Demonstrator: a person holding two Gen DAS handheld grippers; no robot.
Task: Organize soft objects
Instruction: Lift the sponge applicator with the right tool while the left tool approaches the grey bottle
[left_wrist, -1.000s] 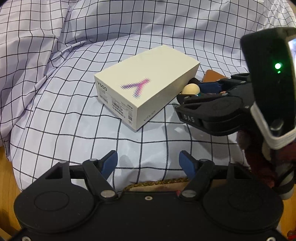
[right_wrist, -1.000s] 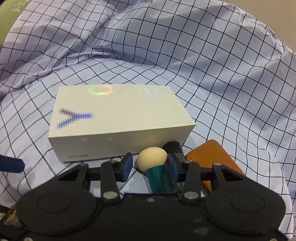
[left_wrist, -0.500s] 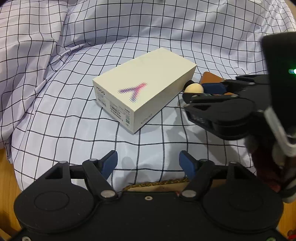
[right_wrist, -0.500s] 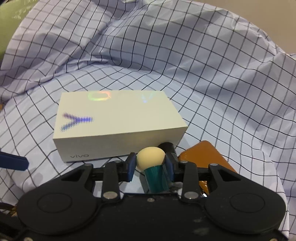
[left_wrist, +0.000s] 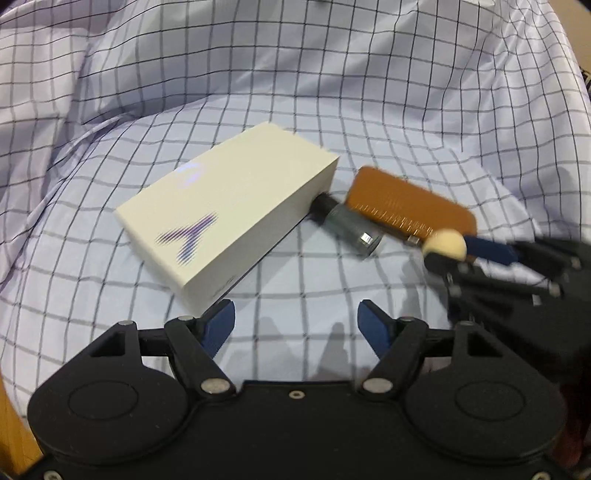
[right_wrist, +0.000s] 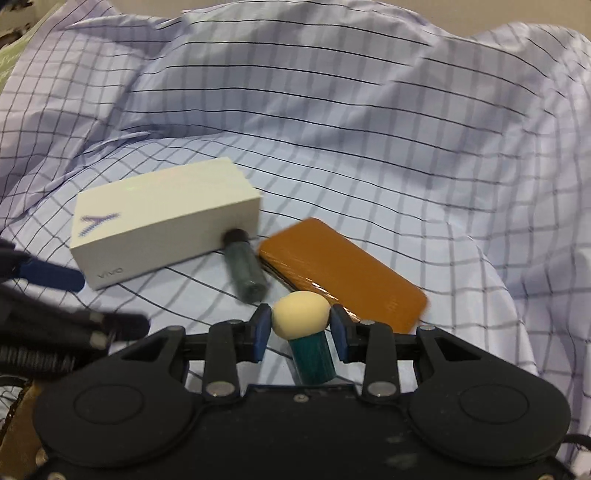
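While the right gripper (right_wrist: 300, 338) hangs just above the checked cloth (right_wrist: 332, 129), its blue pads are pressed in on the cream foam head of a small applicator (right_wrist: 301, 319), whose teal handle runs back toward the gripper body. So the soft piece is off the bedding, pinched between those two fingers, nearest the onlooker on the right side. Seen from the left wrist view, the same cream ball (left_wrist: 444, 246) sits at the tip of the right gripper's blurred black frame, just in front of the brown case.

The left gripper (left_wrist: 297, 325) hovers low over the cloth with its jaws about half apart and nothing between them; only bare checked fabric shows in the gap.

A little farther on, a short grey-green tube with a black cap (right_wrist: 243, 267) lies on its side on the cloth, its cap end touching the side of the white box. Just beside it on the right, a flat orange-brown case (right_wrist: 343, 273) lies at a slant, its near corner behind the gripped foam head.

Beyond the tube, the white phone box (right_wrist: 162, 218) rests flat, a purple Y mark on its top.

Farther still, the cloth rises in loose folds that fill the background.
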